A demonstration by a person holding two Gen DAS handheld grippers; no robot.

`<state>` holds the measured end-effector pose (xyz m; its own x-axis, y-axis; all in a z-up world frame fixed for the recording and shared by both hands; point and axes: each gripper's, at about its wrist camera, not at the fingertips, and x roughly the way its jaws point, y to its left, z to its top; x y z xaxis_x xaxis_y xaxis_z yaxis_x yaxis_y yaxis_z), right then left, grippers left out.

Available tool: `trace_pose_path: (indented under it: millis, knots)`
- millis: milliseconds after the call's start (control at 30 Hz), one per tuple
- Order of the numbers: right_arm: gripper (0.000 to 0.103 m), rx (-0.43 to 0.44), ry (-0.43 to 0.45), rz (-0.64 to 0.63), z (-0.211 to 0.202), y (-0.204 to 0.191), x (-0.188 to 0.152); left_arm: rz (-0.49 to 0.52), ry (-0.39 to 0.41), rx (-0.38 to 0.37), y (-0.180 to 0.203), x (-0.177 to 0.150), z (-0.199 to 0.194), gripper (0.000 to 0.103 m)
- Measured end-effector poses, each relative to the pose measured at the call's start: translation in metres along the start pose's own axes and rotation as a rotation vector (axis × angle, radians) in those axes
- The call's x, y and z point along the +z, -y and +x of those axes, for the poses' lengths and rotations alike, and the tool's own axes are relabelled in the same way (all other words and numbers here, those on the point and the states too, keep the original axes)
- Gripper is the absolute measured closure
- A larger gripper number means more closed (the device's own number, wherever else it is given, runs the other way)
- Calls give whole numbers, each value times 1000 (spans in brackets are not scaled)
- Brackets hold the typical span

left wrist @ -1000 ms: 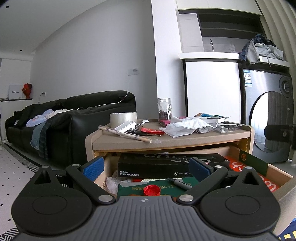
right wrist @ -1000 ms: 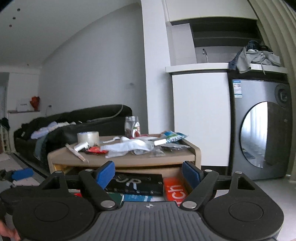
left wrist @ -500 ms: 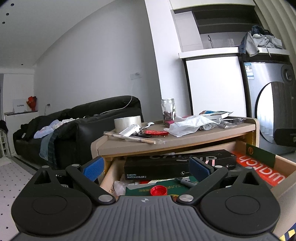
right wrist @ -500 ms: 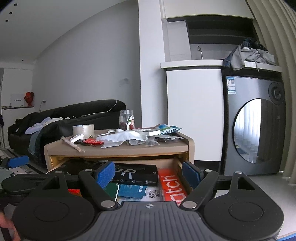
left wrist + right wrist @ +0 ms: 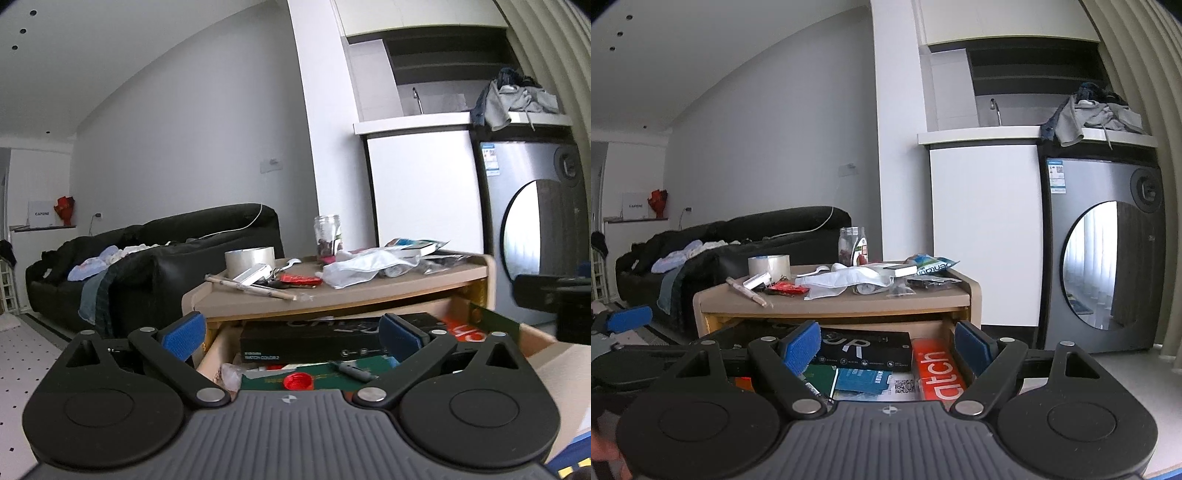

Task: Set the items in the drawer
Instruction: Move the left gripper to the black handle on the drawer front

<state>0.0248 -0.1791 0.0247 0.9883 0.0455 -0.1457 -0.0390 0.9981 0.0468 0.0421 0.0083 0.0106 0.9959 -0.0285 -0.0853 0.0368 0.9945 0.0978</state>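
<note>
We face the desk (image 5: 834, 301); ahead of and above both tools its top carries tape (image 5: 769, 266), a bag (image 5: 842, 282) and a jar (image 5: 854, 245). The drawer (image 5: 919, 326) stands pulled out just beyond the fingers, already holding a black box (image 5: 314, 341), a red box (image 5: 938, 373) and a red cap (image 5: 297, 381). We hold the left tool (image 5: 291, 332) and right tool (image 5: 886, 347) spread and empty, low before the drawer, so either can reach in or up.

Left gripper (image 5: 291, 334): black linkage arms, blue ribbed finger pads (image 5: 183, 332), silver pivot screws, grey ribbed housing bearing a small round emblem. Right gripper (image 5: 886, 347): identical build, blue pads (image 5: 799, 347), two black circular discs flanking the housing.
</note>
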Motion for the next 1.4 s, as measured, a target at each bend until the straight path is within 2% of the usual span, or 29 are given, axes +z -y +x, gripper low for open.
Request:
trace_pose_path:
  millis: [300,500,733,1033,1133,1200,1267,1300,1367,1400]
  knots:
    - [20,38,6,4,-12,6,-3,-61,-18,-35,10,-5,-29,0]
    - [20,67,21,5,-16,9,0,-89,-15,-17,17,-14,-45,0]
    - [20,118,20,-27,-27,5,5,-70,-2,4,30,-28,-58,0]
    - [20,116,20,-16,-29,7,3,-87,-22,-24,53,-48,-64,2]
    - [20,115,20,-12,-29,8,2,-89,-53,-46,62,-56,-62,10]
    - [20,114,20,-8,-29,8,2,-87,-75,-59,66,-61,-61,19]
    - [20,113,20,-5,-29,9,1,-83,-94,-65,70,-66,-60,23]
    - [20,113,20,-4,-29,9,1,-79,-95,-62,71,-68,-60,30]
    - [20,112,20,-1,-29,10,1,-75,-95,-44,72,-71,-60,38]
    - [20,112,20,1,-29,10,0,-76,-100,-45,72,-73,-60,50]
